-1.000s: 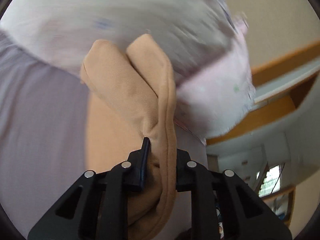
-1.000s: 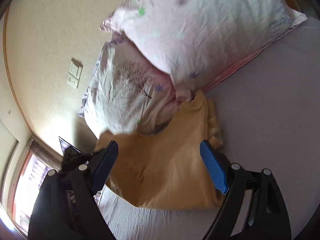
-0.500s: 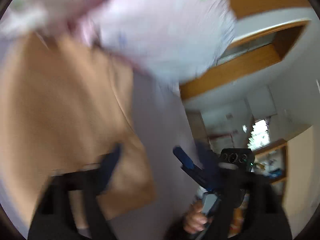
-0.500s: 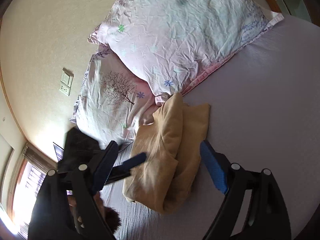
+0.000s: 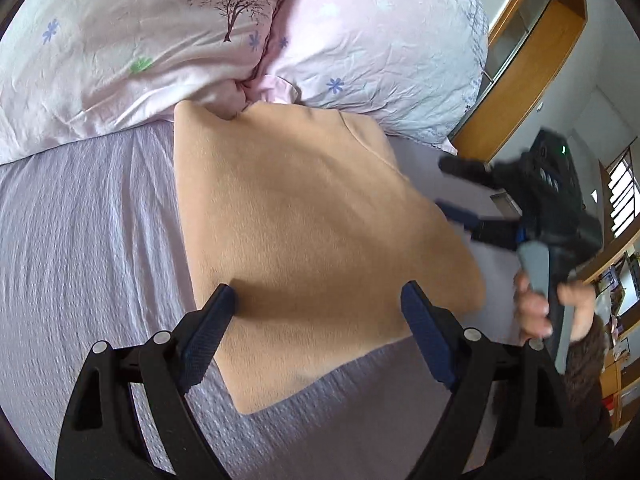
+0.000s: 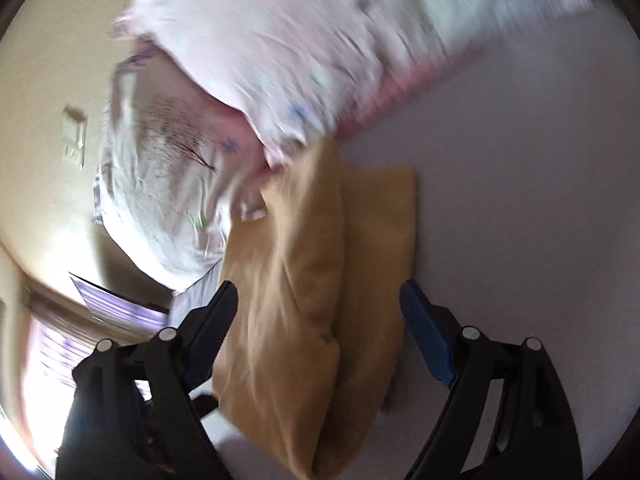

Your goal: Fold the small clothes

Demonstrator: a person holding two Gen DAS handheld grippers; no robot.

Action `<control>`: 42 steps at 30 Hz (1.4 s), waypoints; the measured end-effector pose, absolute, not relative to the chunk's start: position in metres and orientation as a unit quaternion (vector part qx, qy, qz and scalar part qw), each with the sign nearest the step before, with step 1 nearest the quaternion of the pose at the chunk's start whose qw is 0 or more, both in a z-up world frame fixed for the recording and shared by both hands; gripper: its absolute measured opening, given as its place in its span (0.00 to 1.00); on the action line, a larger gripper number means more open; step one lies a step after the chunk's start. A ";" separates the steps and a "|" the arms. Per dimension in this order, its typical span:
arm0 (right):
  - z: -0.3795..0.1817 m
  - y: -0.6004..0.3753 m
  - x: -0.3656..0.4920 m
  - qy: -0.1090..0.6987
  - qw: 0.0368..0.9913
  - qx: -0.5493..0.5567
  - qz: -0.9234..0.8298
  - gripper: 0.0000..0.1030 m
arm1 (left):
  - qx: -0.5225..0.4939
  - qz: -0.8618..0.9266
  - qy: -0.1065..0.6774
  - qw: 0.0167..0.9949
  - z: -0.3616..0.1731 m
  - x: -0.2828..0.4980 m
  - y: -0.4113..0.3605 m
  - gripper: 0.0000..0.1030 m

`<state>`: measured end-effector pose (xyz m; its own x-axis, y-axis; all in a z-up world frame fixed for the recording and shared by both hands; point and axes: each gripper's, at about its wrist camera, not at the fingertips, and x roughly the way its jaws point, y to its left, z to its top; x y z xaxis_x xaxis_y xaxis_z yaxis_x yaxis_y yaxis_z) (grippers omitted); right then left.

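Note:
A tan folded garment (image 5: 312,236) lies flat on the lilac bed sheet (image 5: 88,240), its far edge touching the pillows. My left gripper (image 5: 320,336) is open and empty, its jaws spread just above the garment's near edge. The right gripper shows in the left wrist view (image 5: 460,192) at the garment's right side, blurred, held by a hand. In the right wrist view the garment (image 6: 320,280) lies folded in layers, and my right gripper (image 6: 320,336) is open and empty right over it.
Two pink floral pillows (image 5: 160,32) (image 5: 380,40) lie against the head of the bed behind the garment. Wooden furniture (image 5: 532,60) stands at the right. A wall switch (image 6: 74,132) sits on the cream wall.
My left gripper let go of the tan garment and opened. The garment was laid over into a flat fold. The right gripper has moved closer to the garment; its view is now blurred.

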<state>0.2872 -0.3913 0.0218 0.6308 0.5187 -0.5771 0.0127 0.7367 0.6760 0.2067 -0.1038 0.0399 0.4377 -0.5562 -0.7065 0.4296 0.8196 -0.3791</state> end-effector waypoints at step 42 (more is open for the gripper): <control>0.031 -0.381 0.230 0.444 0.824 0.268 0.230 0.66 | 0.016 -0.363 0.407 0.838 0.063 0.159 -0.108 0.83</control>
<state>0.2302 -0.3812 0.0314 0.4998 0.6170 -0.6079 -0.1413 0.7506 0.6455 0.1587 -0.1079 0.0634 0.4049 -0.5961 -0.6933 0.6219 0.7354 -0.2691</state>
